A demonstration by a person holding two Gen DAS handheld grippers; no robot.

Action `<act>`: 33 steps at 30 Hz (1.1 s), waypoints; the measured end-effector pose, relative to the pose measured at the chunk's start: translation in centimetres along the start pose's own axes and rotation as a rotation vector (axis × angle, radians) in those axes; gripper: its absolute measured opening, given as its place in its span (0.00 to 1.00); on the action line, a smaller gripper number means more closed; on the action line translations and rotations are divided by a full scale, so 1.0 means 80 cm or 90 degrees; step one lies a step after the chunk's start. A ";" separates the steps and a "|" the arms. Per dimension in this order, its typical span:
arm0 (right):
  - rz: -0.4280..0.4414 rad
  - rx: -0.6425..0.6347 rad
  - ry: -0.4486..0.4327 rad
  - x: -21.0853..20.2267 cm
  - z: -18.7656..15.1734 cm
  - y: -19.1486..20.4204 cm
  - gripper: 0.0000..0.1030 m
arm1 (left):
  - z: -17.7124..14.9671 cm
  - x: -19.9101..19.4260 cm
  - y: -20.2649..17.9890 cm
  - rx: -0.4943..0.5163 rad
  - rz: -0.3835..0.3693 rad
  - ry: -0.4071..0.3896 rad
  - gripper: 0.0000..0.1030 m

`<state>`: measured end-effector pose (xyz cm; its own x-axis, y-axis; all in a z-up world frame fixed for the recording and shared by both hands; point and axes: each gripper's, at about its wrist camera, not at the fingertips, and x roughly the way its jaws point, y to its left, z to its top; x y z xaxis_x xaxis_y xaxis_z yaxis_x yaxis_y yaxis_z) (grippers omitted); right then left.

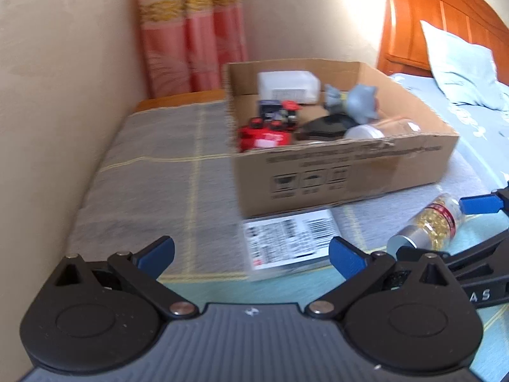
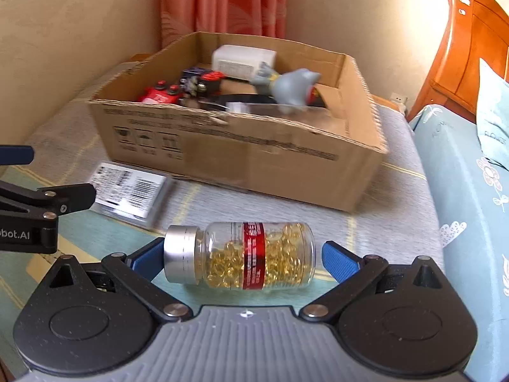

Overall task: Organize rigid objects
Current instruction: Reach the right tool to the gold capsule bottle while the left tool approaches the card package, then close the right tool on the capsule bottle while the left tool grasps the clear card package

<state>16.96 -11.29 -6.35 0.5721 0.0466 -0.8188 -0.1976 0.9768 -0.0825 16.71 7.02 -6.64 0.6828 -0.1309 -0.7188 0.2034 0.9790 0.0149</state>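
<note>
A clear bottle of gold capsules [image 2: 245, 254] with a silver cap and red label lies on its side on the bed. My right gripper [image 2: 243, 259] is open, its blue fingers on either side of the bottle without closing on it. The bottle also shows in the left wrist view [image 1: 429, 226]. My left gripper [image 1: 251, 253] is open and empty, just in front of a flat white packet with barcodes [image 1: 286, 238], also seen in the right wrist view [image 2: 127, 189]. A cardboard box [image 1: 350, 172] behind holds several objects.
The box [image 2: 241, 156] holds a red toy [image 2: 159, 95], a grey figure [image 2: 289, 87] and a white container [image 2: 243, 59]. A wall and red curtain [image 1: 191, 31] stand behind. A wooden headboard [image 1: 445, 16] and pillow [image 1: 458, 63] are at right.
</note>
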 end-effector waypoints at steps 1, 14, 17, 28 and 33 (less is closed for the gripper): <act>0.000 -0.002 0.003 0.001 -0.002 -0.005 1.00 | 0.001 0.004 -0.004 -0.003 -0.009 0.002 0.99; 0.041 -0.004 0.025 0.018 -0.028 -0.033 1.00 | -0.001 0.062 -0.028 -0.019 -0.007 0.045 1.00; 0.046 -0.012 0.017 0.018 -0.030 -0.033 1.00 | -0.005 0.057 -0.021 -0.022 -0.005 0.042 1.00; 0.066 -0.035 0.019 0.018 -0.027 -0.036 1.00 | -0.012 0.046 -0.010 -0.039 0.014 0.033 1.00; 0.071 -0.041 0.011 0.019 -0.028 -0.037 1.00 | -0.006 0.050 -0.012 -0.035 0.012 0.034 1.00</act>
<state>16.62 -14.57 -8.64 0.5305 0.1508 -0.8342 -0.3109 0.9501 -0.0259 18.91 5.62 -9.87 0.6472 -0.1059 -0.7549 0.1519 0.9884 -0.0084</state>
